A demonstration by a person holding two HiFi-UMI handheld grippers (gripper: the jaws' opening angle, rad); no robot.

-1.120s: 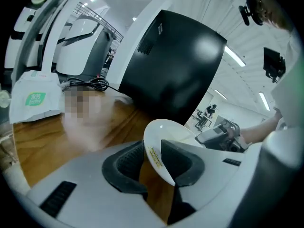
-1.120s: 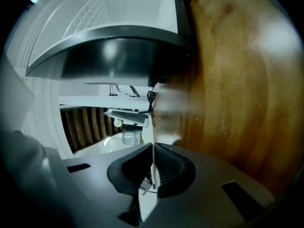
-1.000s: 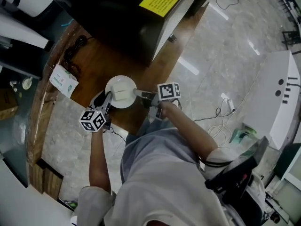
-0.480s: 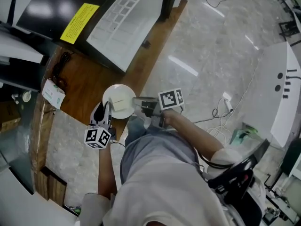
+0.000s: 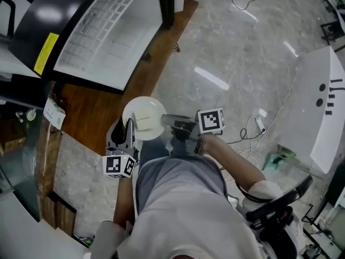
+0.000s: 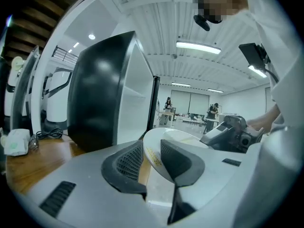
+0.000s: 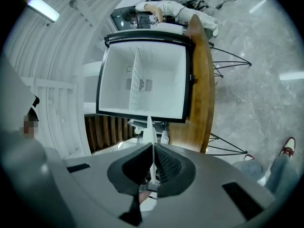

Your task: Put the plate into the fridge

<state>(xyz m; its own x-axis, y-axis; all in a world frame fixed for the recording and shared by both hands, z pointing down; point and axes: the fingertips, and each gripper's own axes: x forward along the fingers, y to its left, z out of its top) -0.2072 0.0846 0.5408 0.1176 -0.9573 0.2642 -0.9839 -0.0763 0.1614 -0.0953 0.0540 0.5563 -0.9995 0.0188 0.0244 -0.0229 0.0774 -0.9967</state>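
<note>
Two grippers are carrying the white plate (image 5: 144,117) through the air over the edge of the wooden table (image 5: 91,112), just short of the open fridge (image 5: 108,31).

The head view is showing the left gripper (image 5: 129,127) clamping the rim nearer the person and the right gripper (image 5: 164,120) clamping the rim at the side. A pale square piece (image 5: 143,121) is lying on the plate. I judge that both hands should be travelling together and keeping the plate level, so that neither grip twists the rim and the piece is not sliding.

The left gripper view is showing its jaws standing fairly wide, pressing on the curved rim between them. It is giving only the fridge's dark side, though it is catching the other gripper across the plate.

The right gripper view is showing the plate edge-on, a thin white line pinched between nearly closed jaws. Only here is the camera looking straight into the white compartment with its wire shelf (image 7: 135,77), so this view is serving best for aiming the entry.
</note>
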